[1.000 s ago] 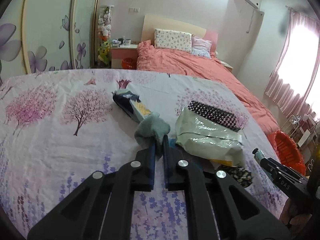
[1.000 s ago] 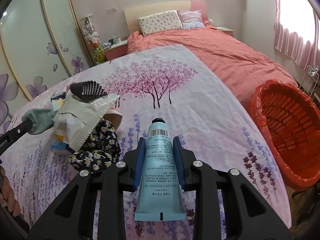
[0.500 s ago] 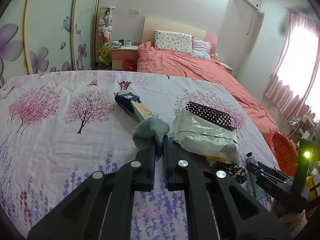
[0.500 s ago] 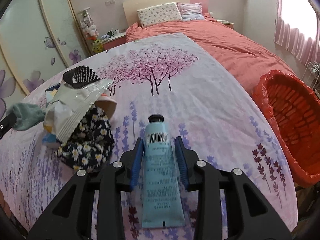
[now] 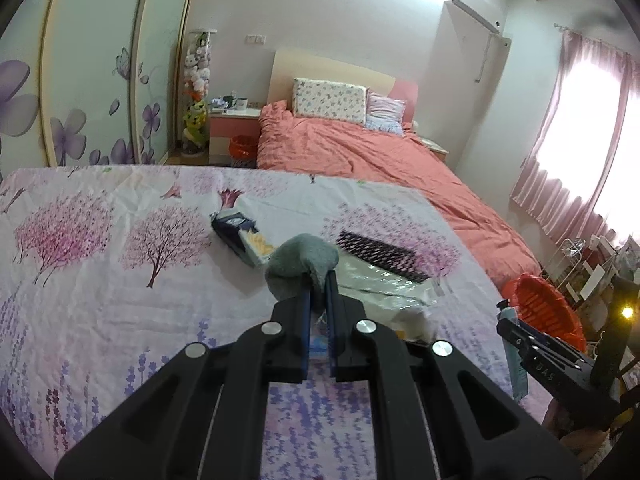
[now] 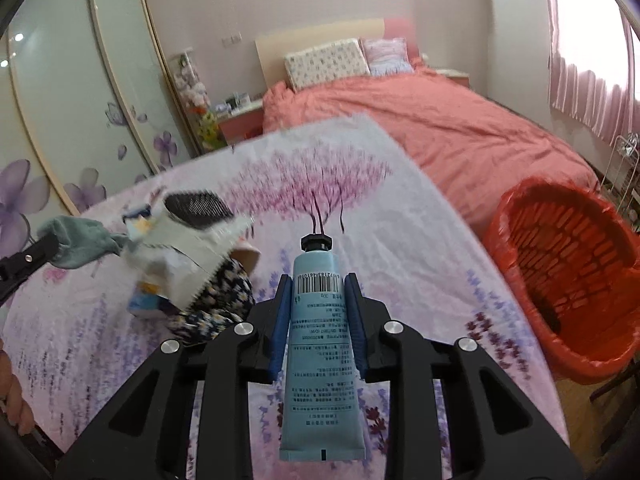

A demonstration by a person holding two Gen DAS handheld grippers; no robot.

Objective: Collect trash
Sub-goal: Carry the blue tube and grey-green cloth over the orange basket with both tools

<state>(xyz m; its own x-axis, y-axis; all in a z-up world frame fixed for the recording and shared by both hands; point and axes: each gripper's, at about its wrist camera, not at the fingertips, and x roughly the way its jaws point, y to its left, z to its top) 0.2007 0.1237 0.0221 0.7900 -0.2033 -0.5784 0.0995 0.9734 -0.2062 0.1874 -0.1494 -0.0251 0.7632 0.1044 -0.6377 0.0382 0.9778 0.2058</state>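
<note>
Left wrist view: the left gripper has its fingers nearly together, pinching a soft, grey-green cloth held above the wrinkled floral sheet.

Right wrist view: the right gripper's blue fingers are closing on a smooth, light-blue plastic tube, black cap forward, near the orange slatted basket.

glossy plastic tube (smooth); soft cloth sock.

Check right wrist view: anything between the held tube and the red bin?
Nothing. In the right wrist view only bare floral sheet lies between the tube and the bin.
</note>
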